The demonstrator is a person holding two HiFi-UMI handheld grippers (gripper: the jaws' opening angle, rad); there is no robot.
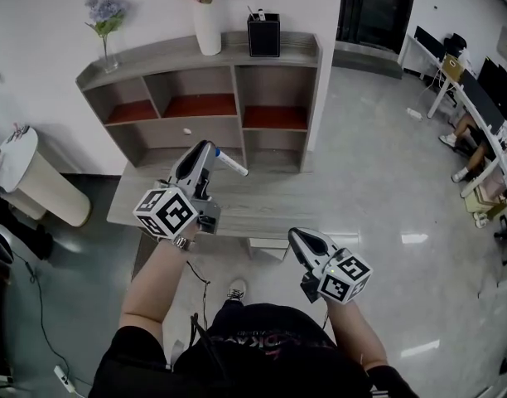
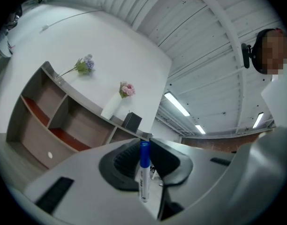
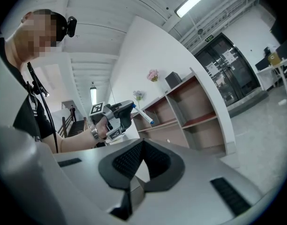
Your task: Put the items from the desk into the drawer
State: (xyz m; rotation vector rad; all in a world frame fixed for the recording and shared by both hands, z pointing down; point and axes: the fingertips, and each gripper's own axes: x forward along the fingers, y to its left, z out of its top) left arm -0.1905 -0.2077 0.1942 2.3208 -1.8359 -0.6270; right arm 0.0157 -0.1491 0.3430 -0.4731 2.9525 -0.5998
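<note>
My left gripper (image 1: 209, 149) is raised over the grey desk (image 1: 262, 197) and is shut on a white marker (image 1: 233, 164) with a blue cap. The marker sticks out to the right of the jaws. In the left gripper view the marker (image 2: 143, 170) stands pinched between the two dark pads. My right gripper (image 1: 295, 235) hovers off the desk's front edge, shut with nothing in it; its pads (image 3: 127, 161) meet. From the right gripper view I see the left gripper (image 3: 129, 109) holding the marker (image 3: 143, 116). A drawer front with a small knob (image 1: 187, 130) sits shut in the hutch.
The hutch's top carries a white vase of pink flowers (image 1: 207, 23), a black pen holder (image 1: 263, 33) and a thin vase of blue flowers (image 1: 107, 31). A white bin (image 1: 30, 177) stands left of the desk. A white box-like part (image 1: 266, 247) shows under the desk's front edge.
</note>
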